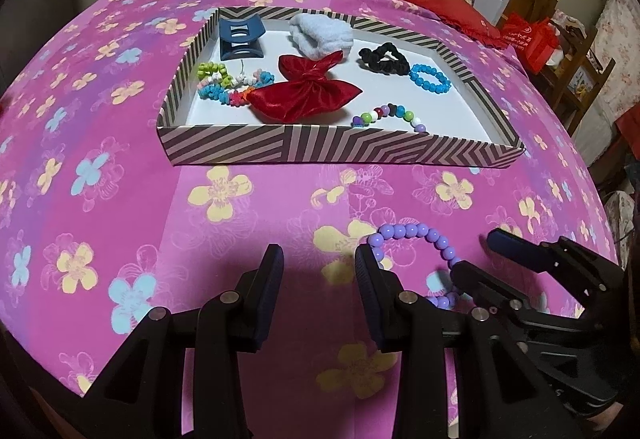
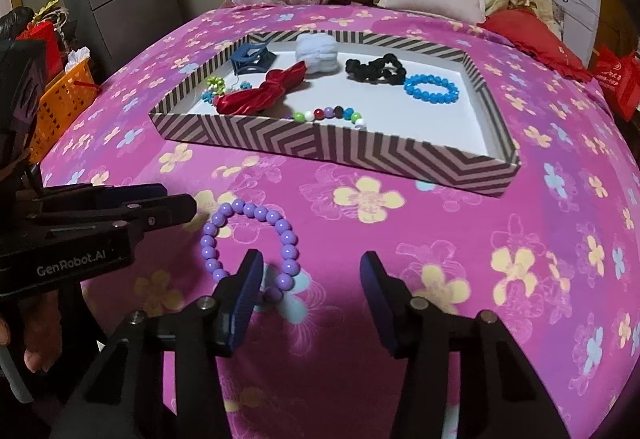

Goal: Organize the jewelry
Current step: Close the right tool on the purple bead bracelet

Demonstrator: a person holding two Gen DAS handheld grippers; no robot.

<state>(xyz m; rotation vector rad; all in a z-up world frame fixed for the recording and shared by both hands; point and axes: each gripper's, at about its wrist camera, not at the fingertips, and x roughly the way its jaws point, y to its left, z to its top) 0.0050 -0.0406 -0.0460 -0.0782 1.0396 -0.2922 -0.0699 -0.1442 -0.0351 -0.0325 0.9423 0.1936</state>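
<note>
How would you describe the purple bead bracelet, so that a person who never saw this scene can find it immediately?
Start from the striped tray on the pink flowered bedspread. Come toward the camera, to the bare cloth in front of the tray, between the two grippers. There lies the purple bead bracelet: the only piece of jewelry outside the tray, and all one lilac color, unlike the blue bracelet and the multicolored bracelet inside.

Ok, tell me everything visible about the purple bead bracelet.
The purple bead bracelet is a loop of round, glossy lilac beads, plastic-looking, lying flat on the pink flowered bedspread, outside and in front of the striped tray. The right hand-held gripper, open, has one finger over its near edge; the left hand-held gripper is open beside it.
</note>
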